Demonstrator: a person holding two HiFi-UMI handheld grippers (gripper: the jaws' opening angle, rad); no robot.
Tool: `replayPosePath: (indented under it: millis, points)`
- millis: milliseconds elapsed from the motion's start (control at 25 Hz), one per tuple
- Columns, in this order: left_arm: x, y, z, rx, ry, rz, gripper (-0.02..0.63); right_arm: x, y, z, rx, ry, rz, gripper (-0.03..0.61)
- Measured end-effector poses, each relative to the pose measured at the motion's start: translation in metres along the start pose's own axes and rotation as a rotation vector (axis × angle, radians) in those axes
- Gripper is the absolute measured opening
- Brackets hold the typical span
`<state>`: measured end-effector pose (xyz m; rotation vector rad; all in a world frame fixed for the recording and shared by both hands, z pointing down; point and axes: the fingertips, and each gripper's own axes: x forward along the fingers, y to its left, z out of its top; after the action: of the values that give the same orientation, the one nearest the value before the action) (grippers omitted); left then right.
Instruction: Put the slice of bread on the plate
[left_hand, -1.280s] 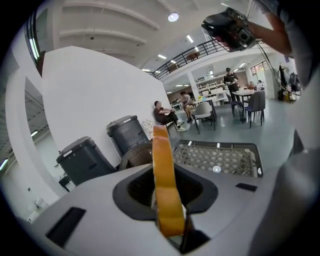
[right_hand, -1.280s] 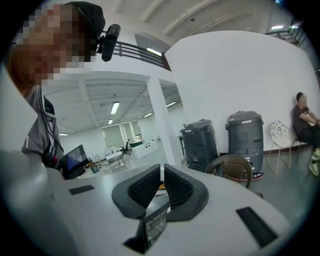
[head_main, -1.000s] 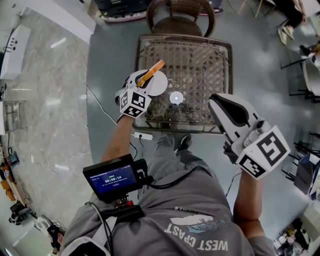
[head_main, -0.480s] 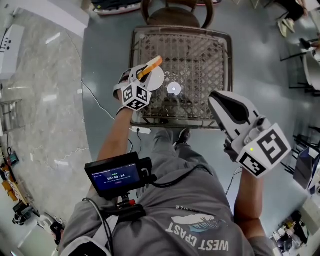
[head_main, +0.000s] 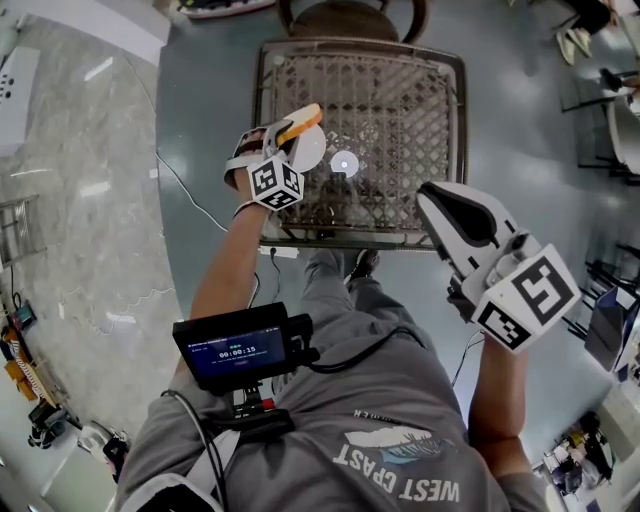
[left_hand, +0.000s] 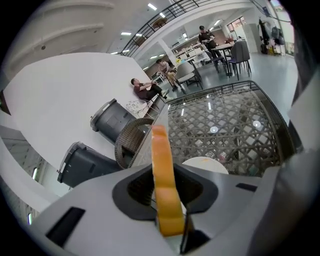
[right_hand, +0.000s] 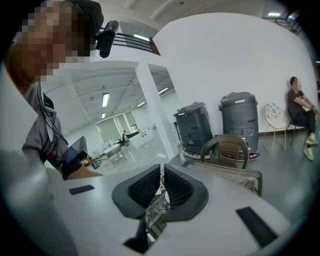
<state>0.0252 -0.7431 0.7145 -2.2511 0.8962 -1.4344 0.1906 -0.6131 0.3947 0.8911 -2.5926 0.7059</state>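
Left gripper (head_main: 283, 143) is clenching bread slice (head_main: 300, 126) near plate (head_main: 314, 155); placing is pending. Right gripper (head_main: 440, 205) is idling, closed and empty.

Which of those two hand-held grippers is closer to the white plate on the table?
Left. The left gripper, holding the bread slice, is right at the plate's edge. The right gripper is by the table's near right corner, well away.

Slice of bread (left_hand: 162, 170): orange-tan, thin, on edge, clamped in left hand-held gripper (head_main: 283, 142). Plate (head_main: 312, 152): white, round, flat on bench (head_main: 400, 100), just beside bread.
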Motion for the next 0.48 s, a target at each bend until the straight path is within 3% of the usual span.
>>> replayPosePath:
  millis: [480]
  points:
    - [0.021,-0.024,-0.005,0.127,0.044,0.002,0.098,0.008,-0.01,-0.013,0.027,0.036,0.004,0.011]
